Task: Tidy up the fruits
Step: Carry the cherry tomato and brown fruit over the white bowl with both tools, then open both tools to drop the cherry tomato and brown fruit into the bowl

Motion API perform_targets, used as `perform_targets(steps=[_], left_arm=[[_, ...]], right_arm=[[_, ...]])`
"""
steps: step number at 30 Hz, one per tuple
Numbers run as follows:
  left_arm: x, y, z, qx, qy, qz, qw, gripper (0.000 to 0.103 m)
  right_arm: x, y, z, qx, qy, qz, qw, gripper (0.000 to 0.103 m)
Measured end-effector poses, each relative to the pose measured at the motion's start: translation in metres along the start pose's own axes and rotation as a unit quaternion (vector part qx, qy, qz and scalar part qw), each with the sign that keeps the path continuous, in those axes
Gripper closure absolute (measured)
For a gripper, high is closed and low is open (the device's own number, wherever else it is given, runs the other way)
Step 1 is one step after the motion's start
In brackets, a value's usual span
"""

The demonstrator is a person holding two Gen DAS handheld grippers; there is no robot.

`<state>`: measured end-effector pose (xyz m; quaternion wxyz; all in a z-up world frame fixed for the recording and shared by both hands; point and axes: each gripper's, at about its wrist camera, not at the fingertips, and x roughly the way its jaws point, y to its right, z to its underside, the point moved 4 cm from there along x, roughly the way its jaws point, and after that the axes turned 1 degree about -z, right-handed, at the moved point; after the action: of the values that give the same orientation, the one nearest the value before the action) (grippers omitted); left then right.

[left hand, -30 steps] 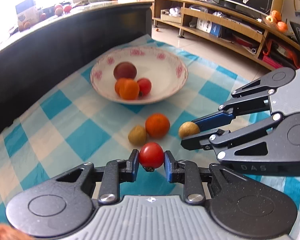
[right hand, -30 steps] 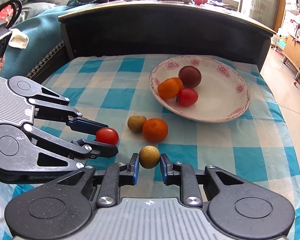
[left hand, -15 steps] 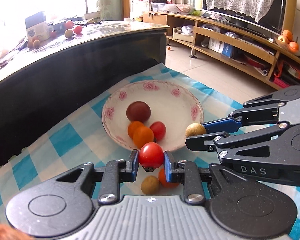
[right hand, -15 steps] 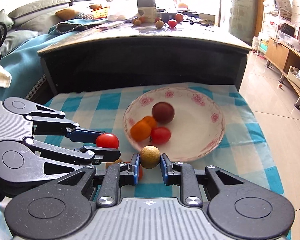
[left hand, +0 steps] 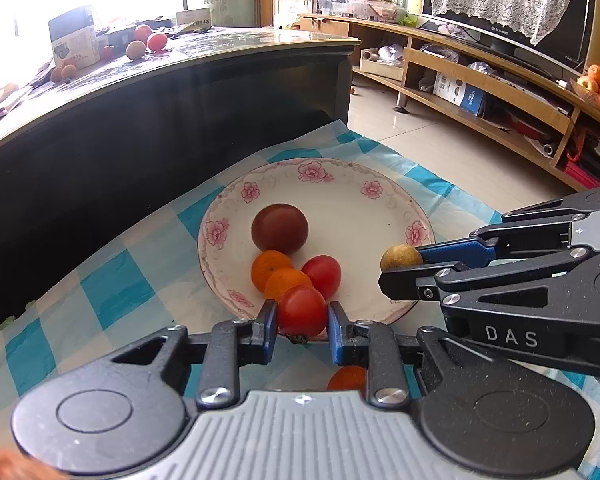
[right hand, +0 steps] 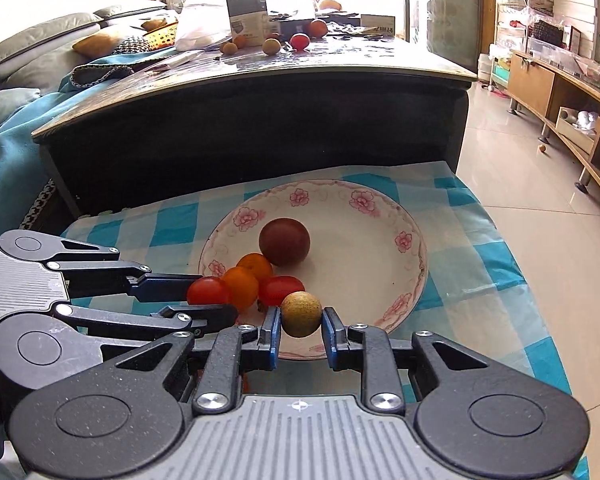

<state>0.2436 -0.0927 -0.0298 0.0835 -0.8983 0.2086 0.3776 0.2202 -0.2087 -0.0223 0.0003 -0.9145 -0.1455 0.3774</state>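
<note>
Fruit clamped in both my grippers above the near rim of the plate (right hand: 416,276).

Low centre in each wrist view, my left gripper (left hand: 302,320) pinches a red tomato (left hand: 301,309), my right gripper (right hand: 300,326) a tan round fruit (right hand: 301,314). An orange fruit (left hand: 346,378) lies on the checked cloth (left hand: 112,292) below. Mid-frame, the plate holds a dark plum (right hand: 284,241), two oranges and a tomato. A dark table (right hand: 260,92) carries more fruit along the upper frame.

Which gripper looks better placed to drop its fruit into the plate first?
Probably right. The right gripper holds the brown fruit over the plate beside open white space; the left gripper's tomato hangs above piled fruit.
</note>
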Motion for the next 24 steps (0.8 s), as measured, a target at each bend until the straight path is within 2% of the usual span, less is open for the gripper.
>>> perform_targets(steps=[11,24], left_arm=[[0.015,-0.002,-0.003,-0.017,-0.003,0.0,0.9999,0.069],[0.013,-0.003,-0.004,-0.023,-0.001,-0.002,0.9997,0.068]], right_arm=[[0.014,0.011,-0.001,0.023,-0.005,0.0,1.0,0.083],[0.013,0.014,-0.003,0.029,-0.001,0.001,1.0,0.08]])
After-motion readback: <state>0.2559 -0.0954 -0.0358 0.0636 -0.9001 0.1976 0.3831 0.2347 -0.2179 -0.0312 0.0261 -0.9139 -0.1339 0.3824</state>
